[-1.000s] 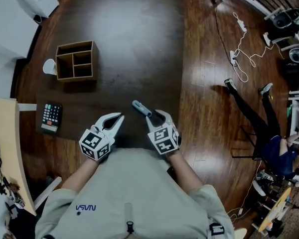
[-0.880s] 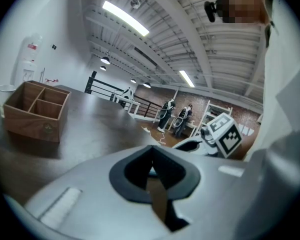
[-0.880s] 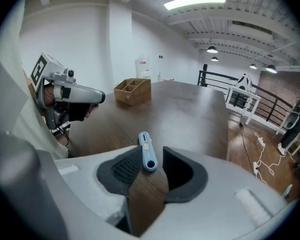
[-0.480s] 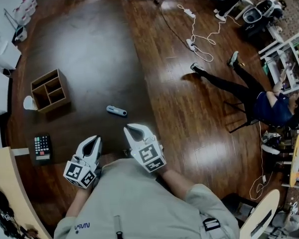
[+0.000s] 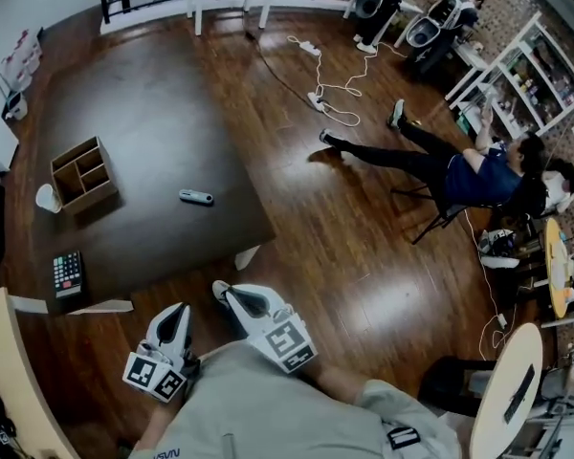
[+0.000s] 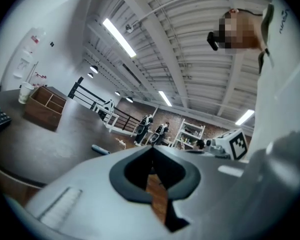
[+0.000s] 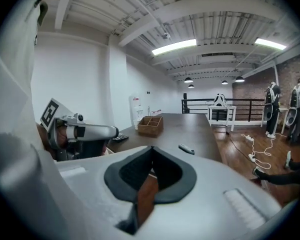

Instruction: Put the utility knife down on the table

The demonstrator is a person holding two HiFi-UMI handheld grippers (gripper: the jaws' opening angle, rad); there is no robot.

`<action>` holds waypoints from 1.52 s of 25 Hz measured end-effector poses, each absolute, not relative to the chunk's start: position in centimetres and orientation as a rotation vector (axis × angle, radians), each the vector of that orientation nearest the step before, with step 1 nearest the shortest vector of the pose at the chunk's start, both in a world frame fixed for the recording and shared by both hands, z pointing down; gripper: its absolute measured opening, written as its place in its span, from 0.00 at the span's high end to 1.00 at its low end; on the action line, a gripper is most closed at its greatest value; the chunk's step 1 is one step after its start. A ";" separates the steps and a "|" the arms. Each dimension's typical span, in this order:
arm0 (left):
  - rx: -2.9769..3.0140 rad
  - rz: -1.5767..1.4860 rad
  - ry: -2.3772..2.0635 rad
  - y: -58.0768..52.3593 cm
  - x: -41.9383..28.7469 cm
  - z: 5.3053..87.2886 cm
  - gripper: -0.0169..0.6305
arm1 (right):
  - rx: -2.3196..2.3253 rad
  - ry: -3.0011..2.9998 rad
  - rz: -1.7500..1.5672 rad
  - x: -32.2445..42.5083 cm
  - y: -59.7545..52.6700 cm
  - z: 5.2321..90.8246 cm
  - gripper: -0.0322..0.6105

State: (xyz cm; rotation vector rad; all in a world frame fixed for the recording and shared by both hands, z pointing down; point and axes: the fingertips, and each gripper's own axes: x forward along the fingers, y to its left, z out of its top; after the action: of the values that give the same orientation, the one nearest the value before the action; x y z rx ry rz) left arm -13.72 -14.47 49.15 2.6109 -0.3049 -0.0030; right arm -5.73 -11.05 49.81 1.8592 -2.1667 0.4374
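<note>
The blue-grey utility knife (image 5: 196, 197) lies flat on the dark table (image 5: 153, 94), on its own near the right edge; it also shows as the knife (image 6: 100, 149) and the knife (image 7: 186, 149). Both grippers hang close to my body over the wooden floor, well back from the table. My left gripper (image 5: 179, 312) is shut with nothing in it, tips meeting (image 6: 151, 149). The jaws of my right gripper (image 5: 220, 291) are closing their last bit, tips together (image 7: 151, 148), nothing between them.
On the table's left stand a wooden organizer box (image 5: 83, 174), a white cup (image 5: 46, 198) and a calculator (image 5: 67, 273). The table's near corner (image 5: 260, 229) lies ahead of the grippers. A seated person (image 5: 459, 172) stretches legs across the floor; cables and power strips (image 5: 318, 98) lie beyond.
Both grippers have drawn back and up from the table toward my body. The knife stays lying on the table where the right gripper left it. Both pairs of jaws have closed.
</note>
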 end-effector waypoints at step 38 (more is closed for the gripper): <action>2.766 -0.078 -0.588 16.5 -0.4 46.8 0.97 | 1.659 -2.427 0.186 6.2 17.8 46.0 0.95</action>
State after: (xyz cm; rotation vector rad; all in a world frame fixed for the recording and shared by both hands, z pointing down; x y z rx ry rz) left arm -0.40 16.50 46.76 2.7663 -0.5878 -0.0776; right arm 6.15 17.76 45.98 1.6590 -2.4275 0.1862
